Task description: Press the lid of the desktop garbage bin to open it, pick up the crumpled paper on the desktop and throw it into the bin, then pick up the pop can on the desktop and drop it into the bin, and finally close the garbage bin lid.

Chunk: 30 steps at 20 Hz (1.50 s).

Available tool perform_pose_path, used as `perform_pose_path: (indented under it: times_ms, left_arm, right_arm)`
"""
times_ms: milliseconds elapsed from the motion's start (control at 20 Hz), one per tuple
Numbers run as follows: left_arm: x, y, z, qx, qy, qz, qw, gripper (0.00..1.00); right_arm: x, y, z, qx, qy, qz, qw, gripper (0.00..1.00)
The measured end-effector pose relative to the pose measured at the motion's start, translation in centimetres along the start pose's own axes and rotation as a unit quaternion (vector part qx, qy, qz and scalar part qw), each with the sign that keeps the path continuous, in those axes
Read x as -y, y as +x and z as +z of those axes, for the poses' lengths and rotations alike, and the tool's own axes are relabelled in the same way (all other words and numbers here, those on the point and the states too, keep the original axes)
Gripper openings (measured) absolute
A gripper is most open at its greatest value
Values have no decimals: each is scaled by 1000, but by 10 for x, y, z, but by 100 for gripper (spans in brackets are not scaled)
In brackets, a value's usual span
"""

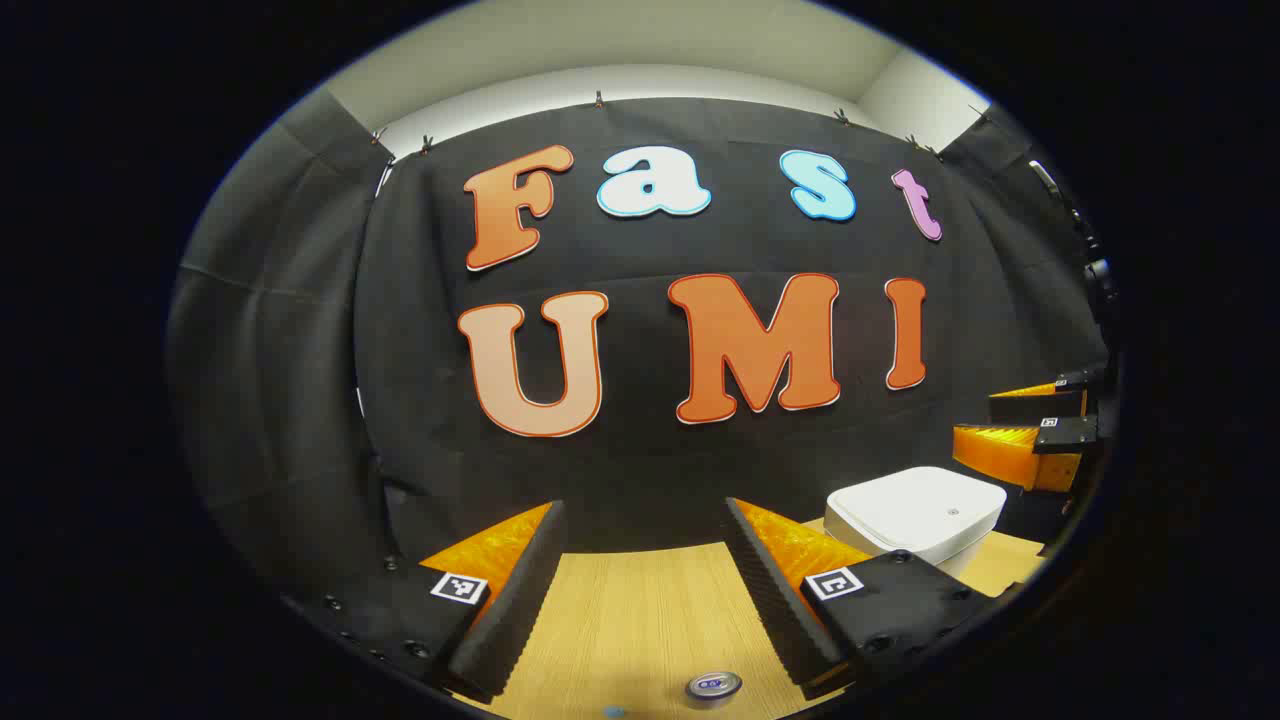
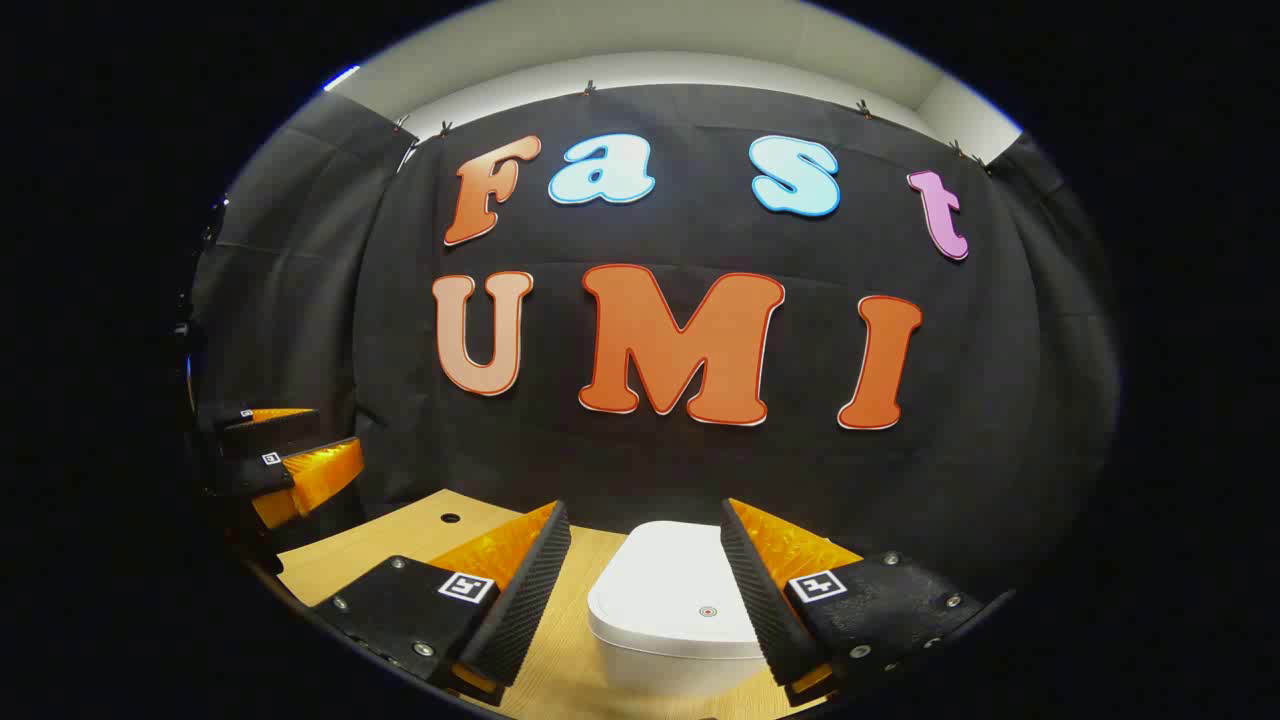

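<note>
In the left gripper view, the left gripper [image 1: 640, 590] hangs above a pale wooden counter [image 1: 640, 610], its two fingers spread wide apart and grasping nothing. Between them, at the very bottom edge, the silver top of a pop can [image 1: 713, 685] stands on the counter, closer to the finger on the view's right. Further right, a white garbage bin [image 1: 918, 515] sits on the counter with its lid [image 1: 925, 500] down. Past the bin, at the far right edge, the right gripper [image 1: 1035, 430] shows in the air, its fingers apart and empty.

In the right gripper view, the left gripper [image 2: 290, 450] appears at the far left edge, raised over the counter [image 2: 400, 550], where a small dark hole [image 2: 450, 518] marks the wood. Toward the middle, the right gripper [image 2: 645, 590] is poised directly over the garbage bin [image 2: 680, 620], its fingers released and standing wide to either side of the closed lid [image 2: 675, 590], above it rather than pressing on it. A small round button [image 2: 708, 611] sits near the lid's front edge. The bin rests close to the black cloth wall [image 2: 1000, 450] behind it.
</note>
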State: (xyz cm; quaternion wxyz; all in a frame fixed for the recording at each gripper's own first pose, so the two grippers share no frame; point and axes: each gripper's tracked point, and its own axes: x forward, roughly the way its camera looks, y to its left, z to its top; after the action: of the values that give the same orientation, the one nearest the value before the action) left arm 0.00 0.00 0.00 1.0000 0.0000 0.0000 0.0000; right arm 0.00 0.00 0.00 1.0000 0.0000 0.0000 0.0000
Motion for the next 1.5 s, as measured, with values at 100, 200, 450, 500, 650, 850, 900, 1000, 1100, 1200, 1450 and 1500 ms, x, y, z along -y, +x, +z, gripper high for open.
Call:
perform_pose_path:
  times_ms: [100, 200, 450, 500, 650, 850, 900, 1000, 1100, 1200, 1450, 1500]
  left_arm:
    - [1, -2, 1, 2, 2, 0, 1000, 95]
    - [-1, -5, 3, 5, 2, 3, 1000, 100]
    - [-2, -5, 2, 3, 3, 9, 1000, 95]
    - [-3, -5, 2, 3, 4, 11, 1000, 95]
    - [-6, -11, 3, 5, 4, 18, 1000, 95]
    - [-9, -14, 4, 5, 4, 24, 1000, 96]
    - [-8, -15, 2, 5, 4, 24, 1000, 99]
    - [-6, -15, 2, 4, 3, 24, 1000, 99]
    - [-4, -17, 0, 2, 3, 23, 1000, 99]
    - [-4, -16, -4, -1, 3, 24, 1000, 95]
    - [-6, -17, -11, -16, 4, 30, 999, 100]
    - [-7, -19, -13, -19, 5, 32, 999, 100]
  right_arm:
    - [2, 0, 1, 3, 5, -1, 1000, 92]
    - [5, 1, 5, 8, 11, -3, 1000, 95]
    - [14, 4, 6, 13, 14, -9, 1000, 97]
    - [15, 4, 7, 13, 13, -10, 1000, 97]
    - [17, 2, 8, 13, 12, -10, 1000, 97]
    - [22, 2, 10, 12, 6, -15, 1000, 97]
    - [25, 0, 10, 12, 3, -17, 1000, 96]
    - [31, 0, 12, 11, 0, -23, 1000, 96]
    - [41, 1, 11, 9, -2, -36, 999, 94]
    - [49, 4, 6, -2, 0, -45, 999, 76]
    - [66, 11, -24, -52, 14, -65, 996, 25]
    - [67, 11, -29, -59, 20, -68, 996, 17]
